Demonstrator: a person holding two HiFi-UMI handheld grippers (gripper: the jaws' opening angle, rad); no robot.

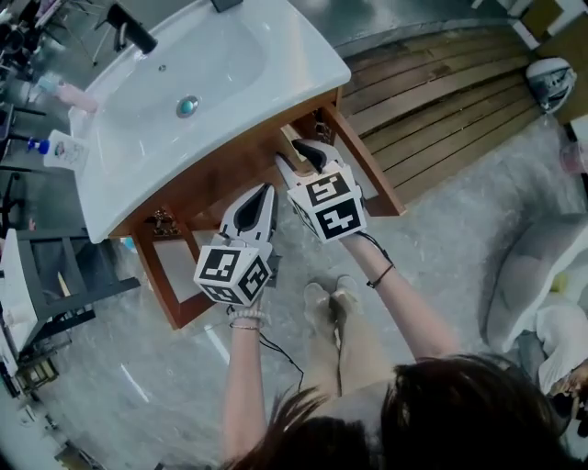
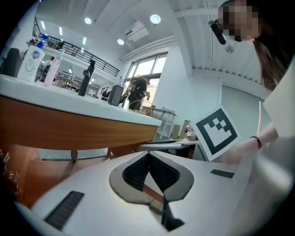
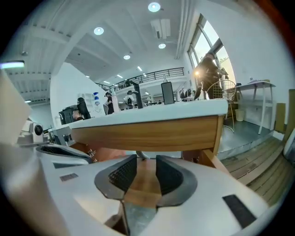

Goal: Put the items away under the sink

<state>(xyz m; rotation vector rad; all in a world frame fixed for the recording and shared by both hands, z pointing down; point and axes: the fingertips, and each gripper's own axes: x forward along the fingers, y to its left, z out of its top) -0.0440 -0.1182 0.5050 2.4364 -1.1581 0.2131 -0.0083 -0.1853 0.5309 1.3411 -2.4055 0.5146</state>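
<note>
Bottles stand at the left end of the sink (image 1: 303,55): a white bottle with a blue cap (image 2: 31,62) and, just beside it, a pink bottle (image 2: 51,69). Only the left gripper view shows them from the side. There both are upright, long axes vertical, caps pointing up. The head view looks down on them from above, so they appear as short, foreshortened shapes near the sink's edge. The right gripper view does not show them clearly.

The head view alone shows the sink's basin from above, with its drain (image 1: 187,106) and black faucet (image 1: 129,27). It also shows the wooden cabinet (image 1: 239,170) under the sink, with its left door (image 1: 179,271) and right door (image 1: 367,161) swung open. The two gripper views see only the sink's white front lip and the wooden band below it.

Both grippers hang in front of the sink, below its front edge and well apart from the bottles. The left gripper (image 1: 267,188) is clenched, its jaws meeting at the tips with nothing between them. The right gripper (image 1: 288,151) is released, its jaws partly apart. Through the gap only the cabinet's wood shows, and the pads touch nothing.
</note>
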